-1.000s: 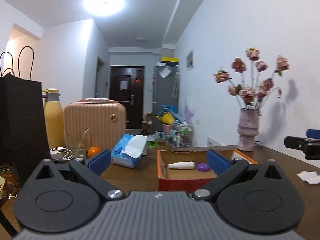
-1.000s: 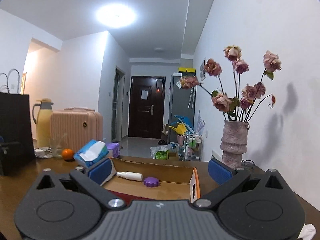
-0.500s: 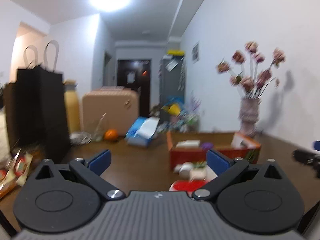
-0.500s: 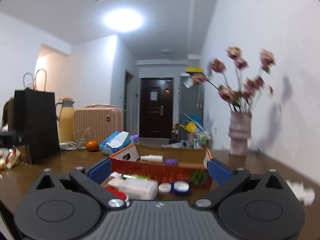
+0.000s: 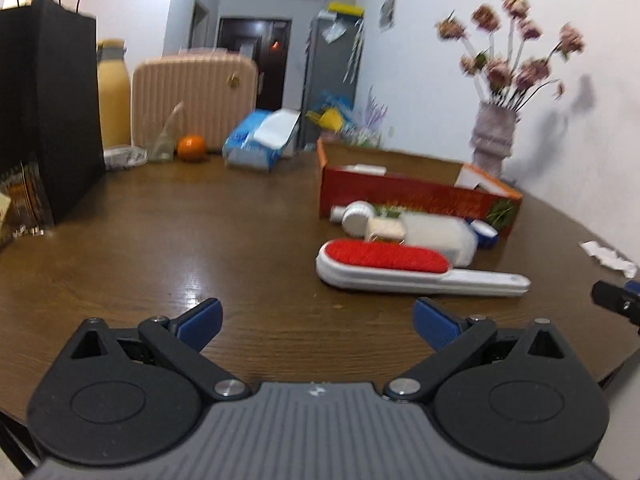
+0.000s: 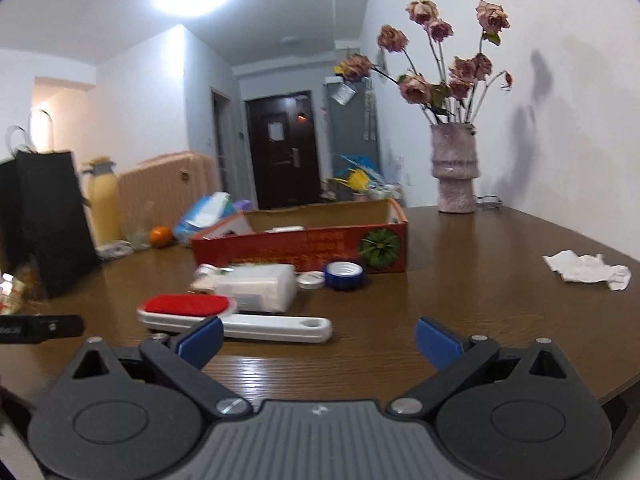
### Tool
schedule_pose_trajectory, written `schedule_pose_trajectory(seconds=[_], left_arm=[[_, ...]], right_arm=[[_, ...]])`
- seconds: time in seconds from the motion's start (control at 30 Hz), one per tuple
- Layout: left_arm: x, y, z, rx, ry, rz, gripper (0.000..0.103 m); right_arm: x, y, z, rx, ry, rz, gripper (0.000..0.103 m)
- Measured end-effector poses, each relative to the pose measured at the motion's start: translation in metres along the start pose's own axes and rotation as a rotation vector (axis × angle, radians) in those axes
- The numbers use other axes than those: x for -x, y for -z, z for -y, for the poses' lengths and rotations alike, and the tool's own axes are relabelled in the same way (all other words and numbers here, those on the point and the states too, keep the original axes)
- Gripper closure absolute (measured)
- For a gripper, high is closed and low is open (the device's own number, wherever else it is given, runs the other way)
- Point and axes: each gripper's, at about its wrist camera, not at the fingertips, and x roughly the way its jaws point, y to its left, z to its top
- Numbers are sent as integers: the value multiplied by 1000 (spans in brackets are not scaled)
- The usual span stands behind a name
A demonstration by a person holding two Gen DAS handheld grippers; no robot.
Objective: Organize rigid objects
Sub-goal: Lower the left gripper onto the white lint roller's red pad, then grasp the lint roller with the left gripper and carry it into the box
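A white lint brush with a red pad (image 5: 404, 266) (image 6: 224, 316) lies on the brown table in front of a red cardboard box (image 5: 416, 194) (image 6: 304, 244). Between them sit a white plastic bottle (image 5: 436, 234) (image 6: 260, 286), a white cap (image 5: 357, 218), a blue lid (image 6: 344, 275) and a small round tin (image 6: 311, 279). A white tube (image 6: 286, 229) lies inside the box. My left gripper (image 5: 318, 320) is open, short of the brush, nothing between its fingers. My right gripper (image 6: 318, 340) is open too, its left finger just in front of the brush handle.
A black paper bag (image 5: 44, 116) stands at the left with a yellow flask (image 5: 113, 96), a pink case (image 5: 196, 96), an orange (image 5: 191, 147) and a tissue pack (image 5: 260, 140) behind. A vase of dried roses (image 6: 454, 168) stands far right. Crumpled tissue (image 6: 586, 266) lies by the right edge.
Both grippers have pulled back and tilted down, so the table and the loose items in front of the box have come into view. Both stay open.
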Motion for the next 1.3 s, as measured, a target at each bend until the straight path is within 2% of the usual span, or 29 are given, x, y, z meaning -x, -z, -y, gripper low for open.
schedule_pose_trajectory(seconds=[0.17, 0.27, 0.33, 0.37, 0.43, 0.47, 0.57, 0.63, 0.77, 0.87, 1.03, 1.07, 1.1, 1.13, 1.3], left_arm=[[-30, -12, -2, 26, 28, -57, 0], [-48, -23, -1, 25, 48, -72, 3], [-62, -31, 0, 31, 62, -91, 8], [-70, -34, -1, 37, 66, -104, 12], [-84, -40, -2, 43, 72, -120, 21], [-90, -43, -2, 45, 75, -126, 27], [-108, -50, -6, 65, 93, -145, 36], [-116, -53, -9, 87, 124, -151, 42], [-125, -55, -15, 137, 199, -155, 53], [-127, -52, -20, 179, 225, -160, 53], [-122, -48, -24, 218, 229, -162, 53], [-119, -46, -23, 213, 228, -157, 54], [-116, -45, -23, 212, 230, -153, 55], [-113, -44, -23, 215, 228, -150, 56], [-91, -35, -26, 246, 217, -141, 59]], right_arm=[[-41, -9, 9, -40, 45, -137, 0], [-55, -13, 16, -74, 19, -139, 3], [-68, -16, 20, -108, -9, -167, 16], [-75, -18, 21, -116, -10, -189, 19], [-90, -21, 21, -124, -2, -223, 34], [-96, -22, 21, -125, -3, -231, 37], [-112, -23, 22, -129, -11, -250, 50], [-123, -24, 20, -126, -13, -272, 64], [-132, -26, 14, -96, -10, -285, 68], [-134, -28, 13, -97, -16, -294, 72], [-132, -28, 19, -161, -58, -318, 74], [-132, -27, 22, -187, -75, -320, 77], [-132, -26, 25, -224, -103, -322, 86], [-131, -26, 27, -256, -118, -328, 88], [-115, -20, 24, -275, -129, -336, 88]])
